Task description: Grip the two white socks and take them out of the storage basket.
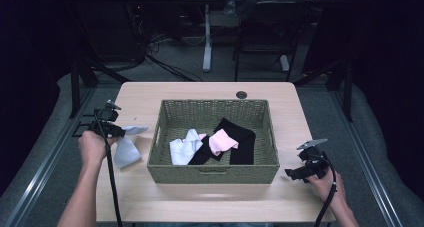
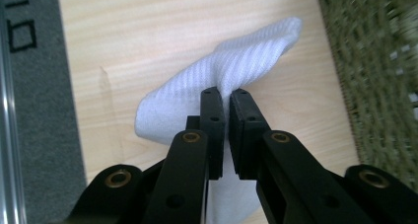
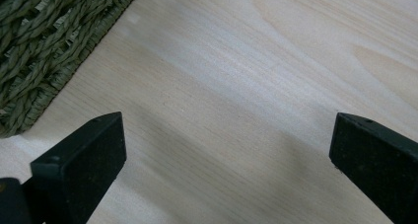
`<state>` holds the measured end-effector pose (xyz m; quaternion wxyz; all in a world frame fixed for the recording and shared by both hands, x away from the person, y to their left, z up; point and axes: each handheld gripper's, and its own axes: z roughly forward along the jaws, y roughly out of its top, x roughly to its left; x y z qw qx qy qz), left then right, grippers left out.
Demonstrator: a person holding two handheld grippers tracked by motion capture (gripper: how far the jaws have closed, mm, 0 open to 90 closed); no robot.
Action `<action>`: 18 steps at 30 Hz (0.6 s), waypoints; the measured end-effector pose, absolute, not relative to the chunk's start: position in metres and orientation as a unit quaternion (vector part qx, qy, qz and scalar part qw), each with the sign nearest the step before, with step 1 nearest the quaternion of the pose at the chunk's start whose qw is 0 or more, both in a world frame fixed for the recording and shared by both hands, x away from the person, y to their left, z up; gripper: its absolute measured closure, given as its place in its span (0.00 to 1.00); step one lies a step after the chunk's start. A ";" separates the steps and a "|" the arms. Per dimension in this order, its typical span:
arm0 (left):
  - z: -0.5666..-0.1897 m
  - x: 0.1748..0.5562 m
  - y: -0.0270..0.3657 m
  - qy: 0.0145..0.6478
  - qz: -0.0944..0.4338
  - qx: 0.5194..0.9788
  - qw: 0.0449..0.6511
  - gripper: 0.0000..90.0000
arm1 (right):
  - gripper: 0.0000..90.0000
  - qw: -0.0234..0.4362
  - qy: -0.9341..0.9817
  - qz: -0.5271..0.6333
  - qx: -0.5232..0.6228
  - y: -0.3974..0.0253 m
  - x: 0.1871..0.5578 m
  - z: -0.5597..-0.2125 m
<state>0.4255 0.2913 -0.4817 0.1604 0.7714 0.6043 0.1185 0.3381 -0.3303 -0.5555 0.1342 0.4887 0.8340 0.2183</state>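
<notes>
We see a pale wood counter [image 1: 150,197] in a dark room, a woven basket [image 1: 215,173] at its middle. Left of it, our left claw [image 2: 226,96] pinches a white sock [image 2: 197,93] above the counter. Our right claw [image 3: 224,150] is spread, empty.

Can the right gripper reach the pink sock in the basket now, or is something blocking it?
Probably yes. The right gripper is open and empty beside the wicker basket, whose top is open. The pink sock lies uncovered on the black garment; only the basket wall must be cleared.

Light wooden table [image 1: 210,192] carries a woven basket [image 1: 212,172] and a pale sock [image 1: 127,152]
</notes>
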 end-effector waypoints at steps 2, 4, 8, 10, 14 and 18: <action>-0.488 0.426 0.292 0.607 0.110 0.771 0.160 0.95 | 0.00 0.133 0.834 0.217 0.489 -0.330 0.338 -0.555; -0.495 0.426 0.293 0.611 0.097 0.770 0.159 0.93 | 0.00 0.134 0.830 0.223 0.493 -0.329 0.338 -0.557; -0.500 0.424 0.296 0.616 0.082 0.765 0.169 0.78 | 0.00 0.129 0.833 0.220 0.490 -0.330 0.338 -0.556; -0.498 0.423 0.296 0.616 0.083 0.764 0.174 0.75 | 0.00 0.128 0.833 0.220 0.490 -0.330 0.338 -0.556; -0.482 0.419 0.296 0.620 0.095 0.760 0.171 0.42 | 0.00 0.126 0.836 0.219 0.488 -0.330 0.339 -0.556; -0.462 0.414 0.292 0.608 0.108 0.764 0.187 0.33 | 0.00 0.124 0.835 0.220 0.488 -0.329 0.339 -0.556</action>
